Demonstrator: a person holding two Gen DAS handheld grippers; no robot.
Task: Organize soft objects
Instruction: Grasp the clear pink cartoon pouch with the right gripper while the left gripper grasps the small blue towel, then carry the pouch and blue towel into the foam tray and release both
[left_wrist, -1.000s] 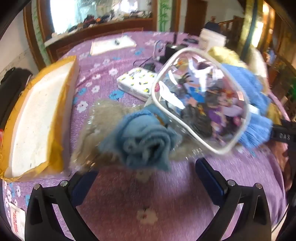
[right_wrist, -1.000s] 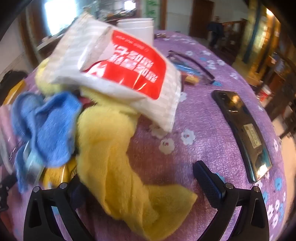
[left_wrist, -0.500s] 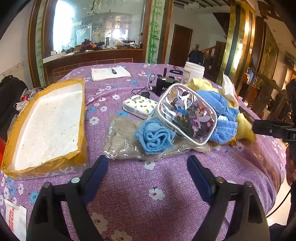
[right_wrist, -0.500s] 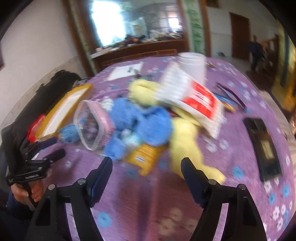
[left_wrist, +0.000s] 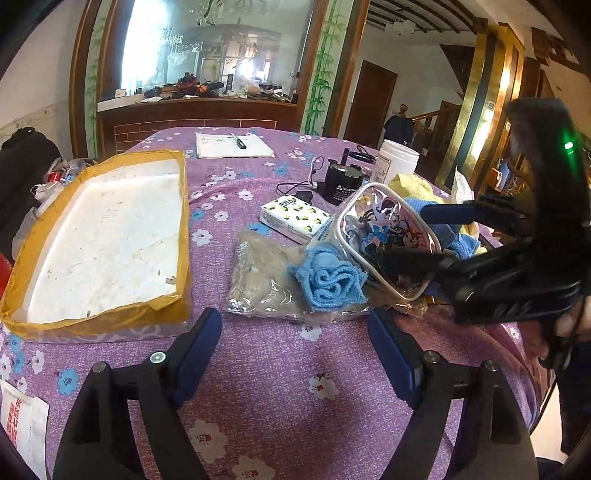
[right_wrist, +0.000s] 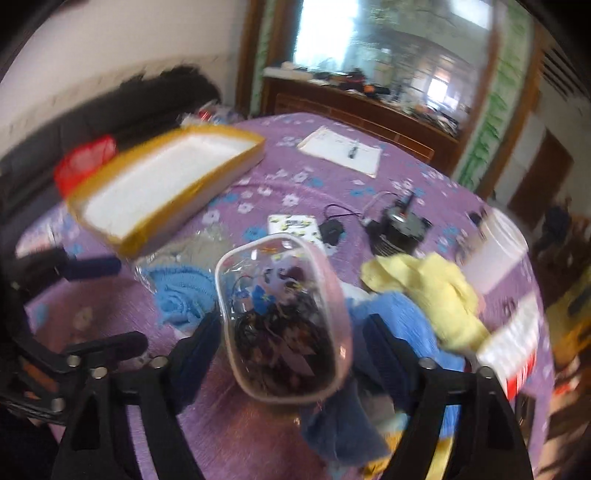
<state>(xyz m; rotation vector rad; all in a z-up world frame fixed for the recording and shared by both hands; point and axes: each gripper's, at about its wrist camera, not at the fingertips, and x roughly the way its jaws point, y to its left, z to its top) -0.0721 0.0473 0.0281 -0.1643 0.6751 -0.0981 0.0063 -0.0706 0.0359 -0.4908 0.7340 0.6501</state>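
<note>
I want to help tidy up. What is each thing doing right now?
left gripper: open, empty
right gripper: open around clear pouch
clear pouch: upright, stuffed
blue towel: rolled, on plastic bag
foam box: open, empty
yellow cloth: crumpled

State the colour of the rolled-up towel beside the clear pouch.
Light blue; the rolled towel shows best in the left wrist view.

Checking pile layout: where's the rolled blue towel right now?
In the left wrist view the rolled blue towel lies mid-table on a clear plastic bag, against the left side of the cartoon-print pouch, right of the foam box.
</note>
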